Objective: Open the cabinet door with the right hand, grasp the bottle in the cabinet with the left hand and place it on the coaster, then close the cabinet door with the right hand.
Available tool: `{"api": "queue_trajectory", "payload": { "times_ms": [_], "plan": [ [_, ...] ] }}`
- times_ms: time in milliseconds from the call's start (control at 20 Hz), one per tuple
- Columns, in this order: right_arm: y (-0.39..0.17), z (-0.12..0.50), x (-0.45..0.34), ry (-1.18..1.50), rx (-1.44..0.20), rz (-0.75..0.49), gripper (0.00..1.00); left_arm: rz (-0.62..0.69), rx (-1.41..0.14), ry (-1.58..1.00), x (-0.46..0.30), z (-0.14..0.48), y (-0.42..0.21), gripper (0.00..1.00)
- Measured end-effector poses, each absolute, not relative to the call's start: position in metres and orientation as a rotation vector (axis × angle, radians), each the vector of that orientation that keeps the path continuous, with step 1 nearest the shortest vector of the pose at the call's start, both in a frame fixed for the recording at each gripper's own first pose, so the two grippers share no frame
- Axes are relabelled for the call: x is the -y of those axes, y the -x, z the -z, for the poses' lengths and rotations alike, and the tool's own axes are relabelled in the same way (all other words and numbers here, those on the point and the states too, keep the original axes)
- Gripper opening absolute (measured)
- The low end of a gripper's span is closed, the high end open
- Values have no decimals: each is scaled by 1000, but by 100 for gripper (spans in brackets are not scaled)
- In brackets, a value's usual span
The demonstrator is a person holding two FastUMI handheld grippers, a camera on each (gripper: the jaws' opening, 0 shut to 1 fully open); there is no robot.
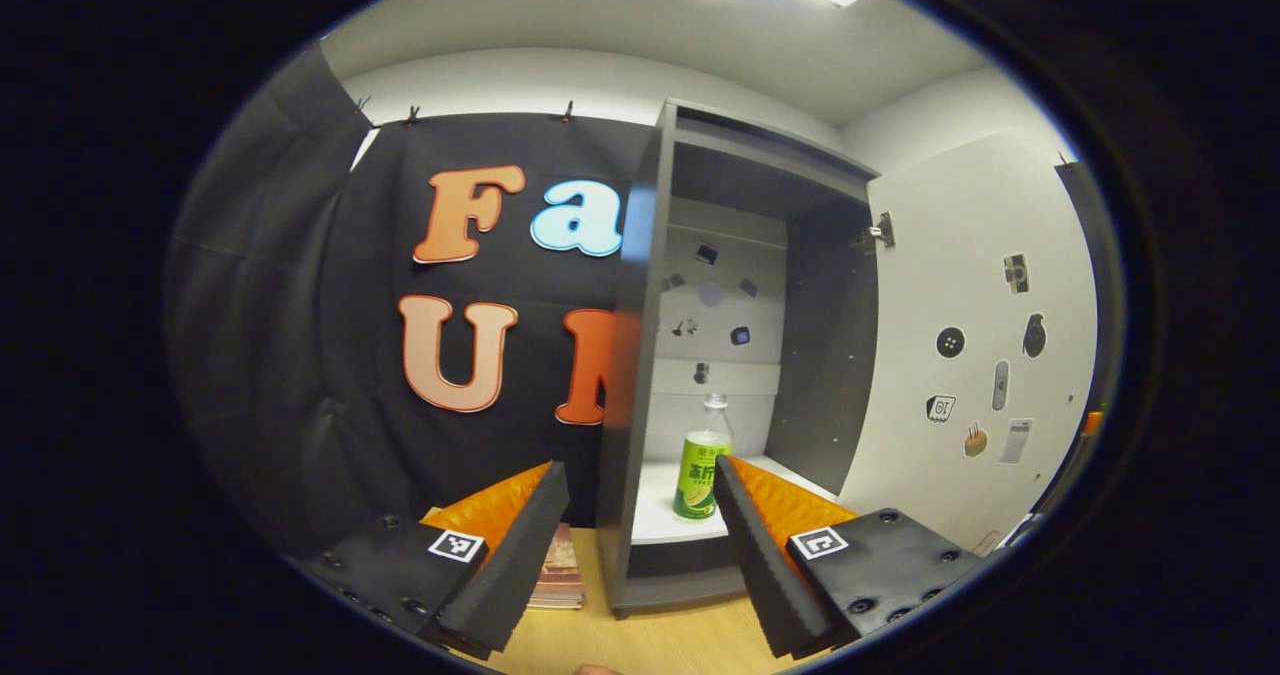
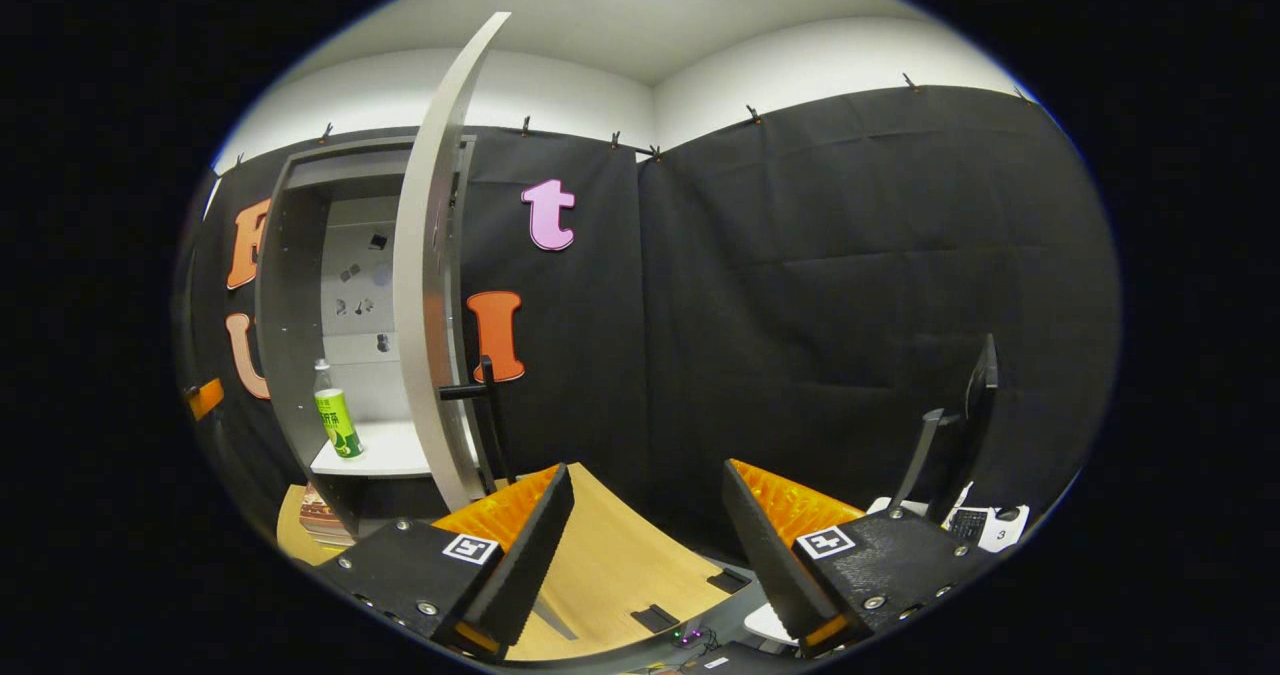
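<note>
Left gripper view: left gripper (image 1: 640, 545), fingers spread, holding nothing. Cabinet (image 1: 640, 355) at 12 o'clock, door (image 1: 975, 335) swung open toward 3 o'clock. Bottle (image 1: 703, 460) upright on the lower shelf, beyond the fingertips.

Right gripper view: right gripper (image 2: 645, 545), fingers spread, empty. Door (image 2: 435, 285) edge-on at 11 o'clock; bottle (image 2: 337, 415) at 9 o'clock inside the cabinet (image 2: 290, 305). Wooden table (image 2: 610, 565) below.

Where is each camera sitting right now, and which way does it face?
Left gripper view: on the left hand-held gripper, open, facing into the open cabinet at the bottle.
Right gripper view: on the right hand-held gripper, open, beside the swung-out door, facing the booth wall.
Shared: cabinet, bottle, door.
</note>
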State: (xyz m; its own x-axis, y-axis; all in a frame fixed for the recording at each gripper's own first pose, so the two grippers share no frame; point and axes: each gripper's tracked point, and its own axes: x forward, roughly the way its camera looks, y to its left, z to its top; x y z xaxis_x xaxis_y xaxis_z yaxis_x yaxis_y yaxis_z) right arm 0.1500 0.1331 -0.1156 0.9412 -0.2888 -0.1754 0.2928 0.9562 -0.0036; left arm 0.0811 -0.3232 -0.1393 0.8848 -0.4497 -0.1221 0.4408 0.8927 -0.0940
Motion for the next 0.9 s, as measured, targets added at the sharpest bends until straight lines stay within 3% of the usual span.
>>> {"api": "queue_trajectory", "payload": {
  "times_ms": [100,350,800,850,900],
  "plan": [
    [-152,115,-128,-14,-174,305,93,500,-145,66,358,146,-93,94],
    [-157,114,-119,-19,-166,327,93,545,-137,22,424,170,-121,95],
    [-157,119,-106,-37,-186,364,93,487,-166,-53,477,220,-193,98],
    [-157,119,-105,-36,-188,365,93,476,-171,-56,478,225,-199,93],
    [-157,120,-104,-36,-190,366,93,464,-178,-58,479,230,-204,98]
  ]
}}
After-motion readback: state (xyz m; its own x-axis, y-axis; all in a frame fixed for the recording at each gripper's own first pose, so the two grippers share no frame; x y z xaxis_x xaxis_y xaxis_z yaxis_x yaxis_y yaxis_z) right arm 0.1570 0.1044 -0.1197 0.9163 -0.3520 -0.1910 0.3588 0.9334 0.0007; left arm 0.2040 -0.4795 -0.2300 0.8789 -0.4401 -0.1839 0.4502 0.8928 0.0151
